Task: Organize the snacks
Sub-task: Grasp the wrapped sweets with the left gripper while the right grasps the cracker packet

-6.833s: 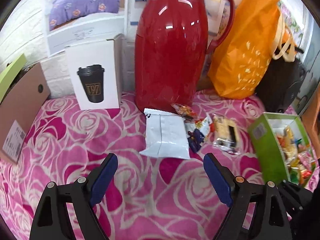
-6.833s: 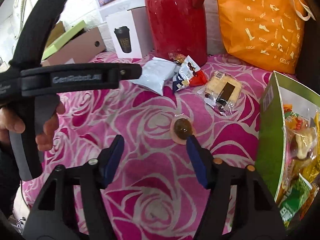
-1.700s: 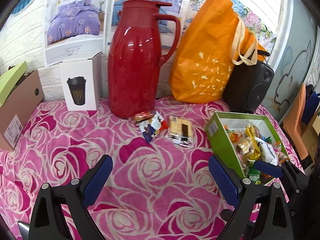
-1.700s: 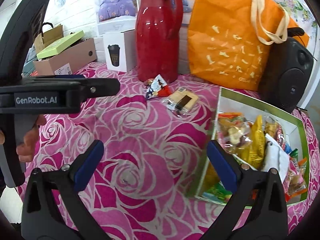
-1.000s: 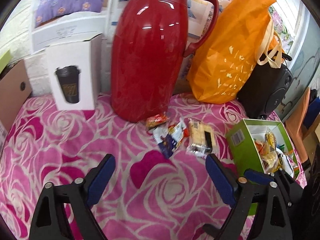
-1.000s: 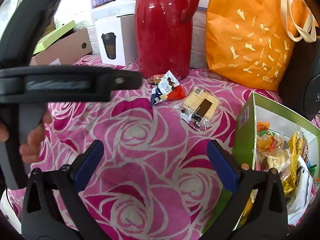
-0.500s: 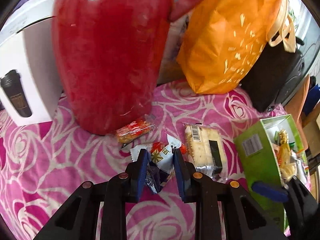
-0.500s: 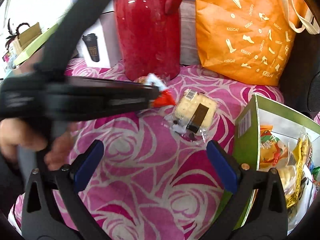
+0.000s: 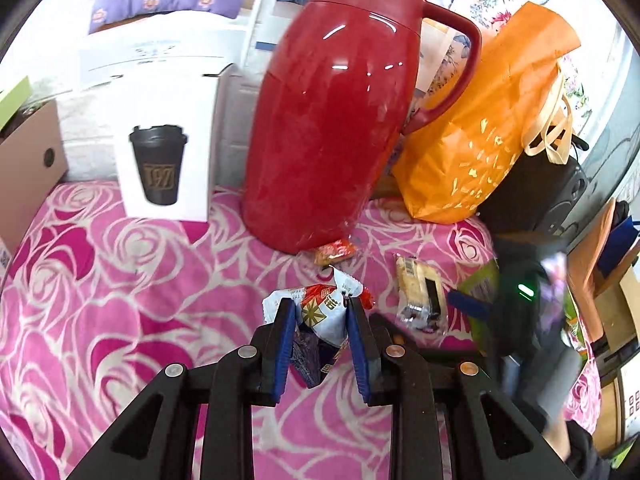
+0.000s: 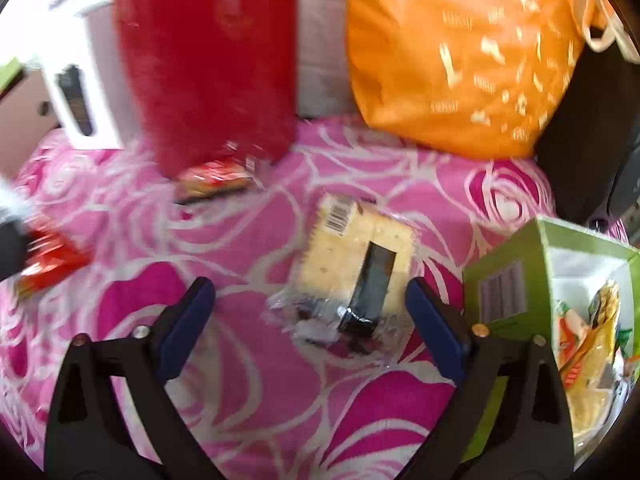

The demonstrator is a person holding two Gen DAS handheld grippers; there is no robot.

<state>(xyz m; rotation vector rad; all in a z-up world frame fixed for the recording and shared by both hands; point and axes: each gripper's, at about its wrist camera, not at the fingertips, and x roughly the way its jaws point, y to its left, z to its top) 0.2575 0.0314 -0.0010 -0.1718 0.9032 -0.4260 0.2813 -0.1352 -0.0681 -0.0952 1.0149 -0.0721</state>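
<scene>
Snack packets on a rose-patterned surface

Snacks lay scattered on a pink surface (image 9: pixel 120 280) printed with white roses. The left tool (image 9: pixel 320 316) had its blue-padded fingers drawn in narrow and clamped on a red, white and purple snack packet (image 9: pixel 324 312), which sat between the pads, its crinkled top sticking up beyond the fingertips. Just behind it lay a small orange-red packet (image 9: pixel 334 250), touching the base of a tall red thermos jug (image 9: pixel 332 120). To the right of the held packet lay a clear-wrapped cracker pack (image 9: pixel 420 292) with a barcode and a dark label.

The right tool (image 10: pixel 310 304) was spread wide and held nothing; in the right wrist view, which was blurred, its two blue fingers stood on either side of the cracker pack without touching it. Just right of that tool was an open green box (image 10: pixel 516 264) with several bright snack bags inside it. In the left wrist view the right tool appeared as a dark blur over the box.

Behind the thermos jug stood a white carton (image 9: pixel 168 140) showing a black coffee cup, an orange shopping bag (image 9: pixel 488 132) with cream handles, and a black speaker (image 9: pixel 532 200). A brown cardboard box (image 9: pixel 28 164) sat at the far left edge.
</scene>
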